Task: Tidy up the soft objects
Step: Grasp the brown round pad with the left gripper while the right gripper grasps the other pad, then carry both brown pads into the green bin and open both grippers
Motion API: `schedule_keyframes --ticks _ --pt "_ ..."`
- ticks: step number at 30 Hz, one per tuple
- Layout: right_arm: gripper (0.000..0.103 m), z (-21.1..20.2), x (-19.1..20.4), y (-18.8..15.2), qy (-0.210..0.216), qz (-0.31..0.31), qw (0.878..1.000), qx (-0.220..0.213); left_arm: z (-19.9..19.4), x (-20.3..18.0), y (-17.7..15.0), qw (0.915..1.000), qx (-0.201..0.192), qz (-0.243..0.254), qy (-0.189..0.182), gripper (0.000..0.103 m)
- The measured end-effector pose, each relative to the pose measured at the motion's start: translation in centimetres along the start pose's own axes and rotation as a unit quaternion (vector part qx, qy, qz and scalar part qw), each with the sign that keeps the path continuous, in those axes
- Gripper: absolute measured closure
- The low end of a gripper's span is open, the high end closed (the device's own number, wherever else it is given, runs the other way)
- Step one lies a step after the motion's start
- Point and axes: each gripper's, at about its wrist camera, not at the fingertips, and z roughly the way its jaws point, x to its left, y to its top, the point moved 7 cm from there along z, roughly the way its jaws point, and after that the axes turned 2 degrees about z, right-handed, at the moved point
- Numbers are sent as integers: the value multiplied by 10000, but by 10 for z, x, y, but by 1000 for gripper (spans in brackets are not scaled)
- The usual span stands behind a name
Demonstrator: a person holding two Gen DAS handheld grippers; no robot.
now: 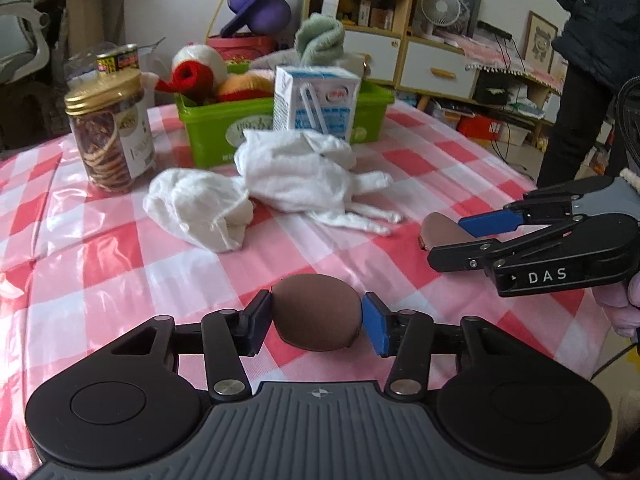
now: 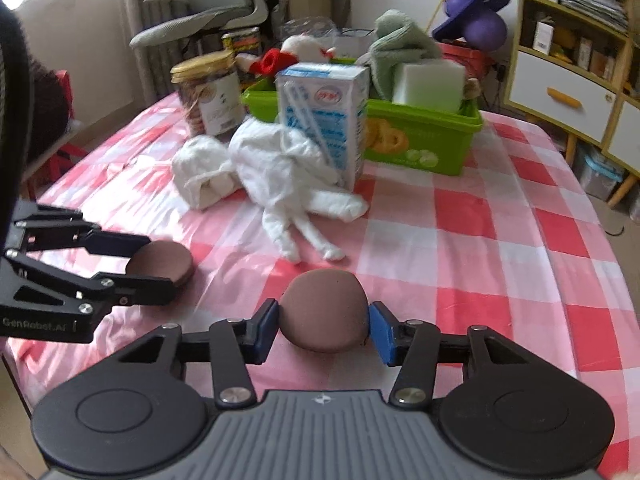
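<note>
My left gripper (image 1: 316,322) is shut on a brown soft pad (image 1: 316,310) and holds it just above the checked tablecloth (image 1: 120,264). My right gripper (image 2: 324,322) is shut on a second brown soft pad (image 2: 324,308). Each gripper shows in the other's view: the right gripper (image 1: 452,236) with its pad (image 1: 440,230), and the left gripper (image 2: 156,262) with its pad (image 2: 162,260). Crumpled white cloths (image 1: 280,184) lie mid-table. A green bin (image 1: 212,128) behind them holds plush toys, a green towel (image 1: 320,36) and a white sponge block (image 2: 428,80).
A milk carton (image 1: 316,100) stands in front of the bin, against the cloths. A cookie jar (image 1: 108,128) with a gold lid stands at the left. A person in dark clothes (image 1: 588,60) stands by the table's right side. Shelves and a chair lie beyond.
</note>
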Motion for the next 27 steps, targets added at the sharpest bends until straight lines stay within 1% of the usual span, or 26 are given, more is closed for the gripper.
schedule_keyframes --ticks 6,10,16,20,22,24,27 --pt "78 -12 -10 13 19 425 9990 -125 -10 5 15 9997 -170 -181 70 53" --pt "78 -23 -11 22 200 737 9969 -205 -18 8 28 9989 -292 -360 96 53" --pt "78 -41 -6 41 482 1044 9921 -492 -25 12 47 9966 -460 -683 84 53" --pt "77 -50 -6 58 554 1221 9888 -650 -31 13 59 9947 -602 -833 53 53" --pt "77 -52 -7 66 563 1321 9872 -691 -33 13 64 9935 -626 -950 36 53" --pt "77 -52 -9 74 513 1412 9863 -675 -32 14 69 9922 -569 -1108 -49 53" --pt "77 -55 -10 85 526 1496 9848 -713 -30 16 79 9918 -535 -1159 -50 53"
